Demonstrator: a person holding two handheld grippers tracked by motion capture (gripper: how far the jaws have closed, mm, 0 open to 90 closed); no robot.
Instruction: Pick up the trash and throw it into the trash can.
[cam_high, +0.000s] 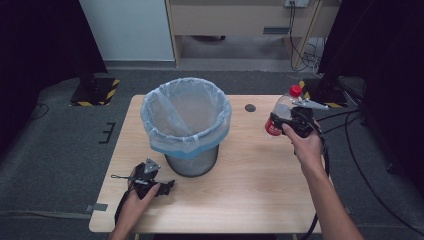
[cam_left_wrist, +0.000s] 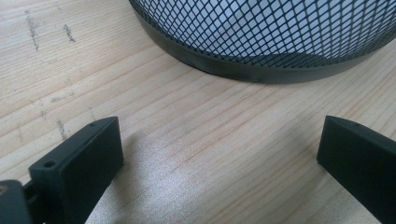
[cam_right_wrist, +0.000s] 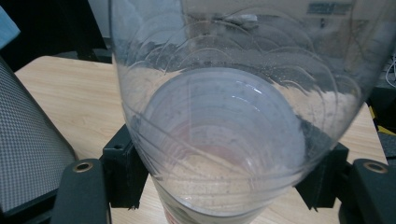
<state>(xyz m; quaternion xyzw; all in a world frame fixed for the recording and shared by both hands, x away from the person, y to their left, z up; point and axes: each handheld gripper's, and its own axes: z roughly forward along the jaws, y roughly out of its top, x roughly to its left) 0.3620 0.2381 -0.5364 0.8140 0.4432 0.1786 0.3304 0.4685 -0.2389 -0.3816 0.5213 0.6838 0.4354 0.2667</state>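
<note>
- Right gripper (cam_high: 291, 121) clamped on a clear plastic bottle (cam_high: 281, 111), red cap (cam_high: 295, 90) up top, held in the air over the right side of the table (cam_high: 250, 170), just right of the bin.
- Jaws pinching the bottle's body from both sides in the right gripper view (cam_right_wrist: 224, 140), grip low on the body, near the red label (cam_high: 272, 128). Probably held there to keep it balanced and easy to tip over the rim.
- Looks empty, or close to it: see-through all the way, just fogging and droplets inside.
- Mesh trash bin (cam_high: 191, 162) mid-table, pale blue bag (cam_high: 186, 116) folded over the rim, mouth wide open. Handy drop spot for the bottle, so my guess is that's where it's headed.
- Left gripper (cam_high: 148, 179) parked low on the table beside the bin's base, jaws spread wide with nothing between them, bare wood and black mesh (cam_left_wrist: 261, 32) ahead. Maybe waiting there to steady the bin, hard to say.
- Label writing: too small and blurry to read, no brand to call. Small dark round spot (cam_high: 250, 107) on the tabletop behind the bottle.
</note>
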